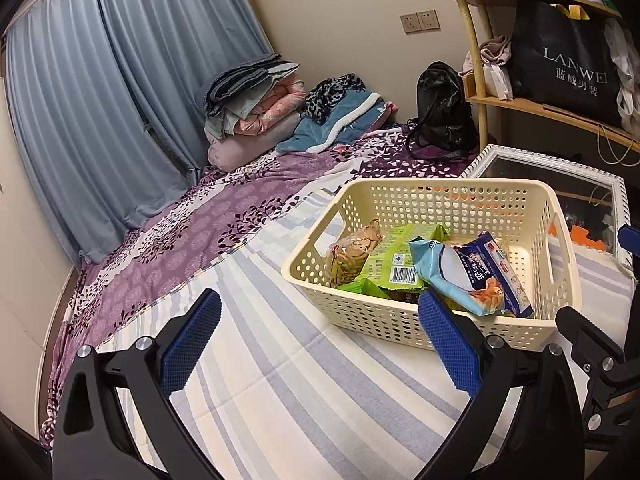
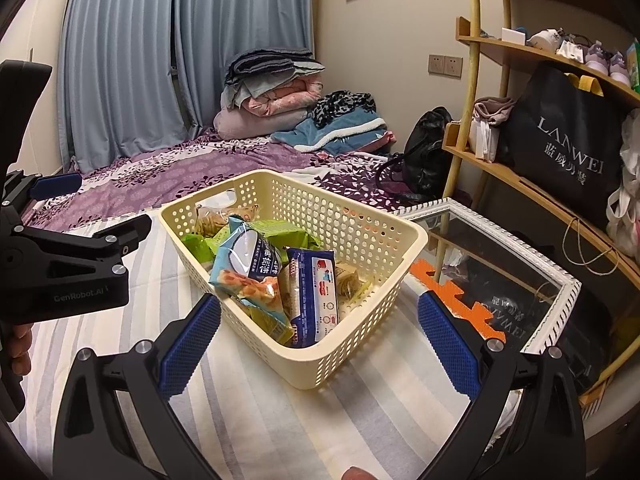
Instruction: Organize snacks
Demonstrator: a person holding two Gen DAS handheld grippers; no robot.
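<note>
1. snacks are seen gathered inside the cream basket [image 2: 360, 236], which serves as the landmark for everything below.
2. the left gripper [image 1: 320, 340] is held wide and empty, just in front of the basket's near wall; nothing lies between its blue pads [image 1: 192, 344].
3. the right gripper [image 2: 320, 344] is likewise spread wide and empty, aimed at the basket's near corner, probably so either side can be reached.
4. inside the basket, a light blue packet [image 2: 244, 268] is laid on top, a dark blue packet [image 2: 312, 296] is propped against the near wall, green packets [image 2: 280, 236] lie beneath, and a clear biscuit bag [image 1: 352, 252] leans at the far end.
5. the basket is set on a striped sheet [image 2: 280, 420], a flat spot within easy reach.
6. no loose snack is seen outside the basket, so the gathering is judged nearly done.
7. a white-framed mirror [image 2: 560, 292] lies just right of the basket.
</note>
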